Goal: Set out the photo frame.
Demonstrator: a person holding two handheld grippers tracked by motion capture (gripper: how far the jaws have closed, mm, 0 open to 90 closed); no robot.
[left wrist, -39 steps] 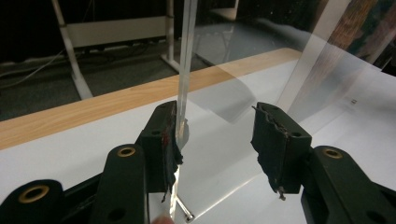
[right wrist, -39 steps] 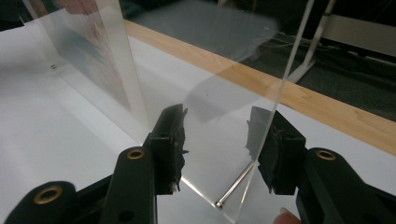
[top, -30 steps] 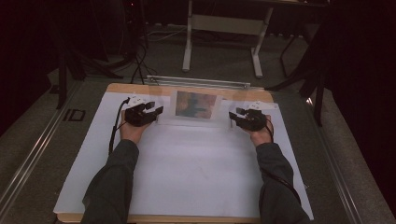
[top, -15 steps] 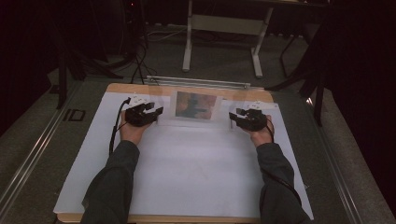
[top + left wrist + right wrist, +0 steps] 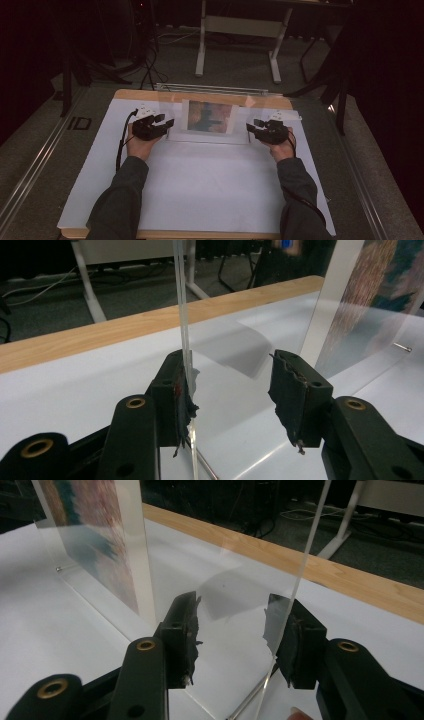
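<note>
- Clear acrylic photo frame (image 5: pixel 209 119) standing upright toward the far edge of the table (image 5: pixel 200 190), roughly centered between both hands, colorful print (image 5: pixel 210 116) sandwiched in the middle.
- Left gripper (image 5: pixel 159 124) parked at the frame's left end. Jaws spread wide in the left gripper view (image 5: pixel 235 390), with the frame's clear edge (image 5: pixel 183 310) rising right against the left pad (image 5: pixel 181 390); other pad well clear of it. So straddling the panel, not clamped.
- Right gripper (image 5: pixel 256 127) mirrored at the frame's right end. Jaws also wide apart (image 5: pixel 232 630), clear edge (image 5: pixel 305 560) running down just beside the right-hand pad (image 5: pixel 280 630). Can't tell if actually touching there. Left-hand pad (image 5: pixel 187 627) sits apart from the clear sheet, close to the print's white border (image 5: pixel 137 545).
- No squeeze on either side, just the panel ends sitting inside open jaws.
- White sheet (image 5: pixel 200 200) covering most of the wooden tabletop, bare wood strip showing along the far edge (image 5: pixel 150 95).
- Small metal pin (image 5: pixel 402 346) visible at the frame's base in the left gripper view.
- Dark sleeves (image 5: pixel 120 200) coming in from the bottom of the high view, cables trailing from both grippers.
- White desk legs (image 5: pixel 202 45) on the floor beyond the table.
</note>
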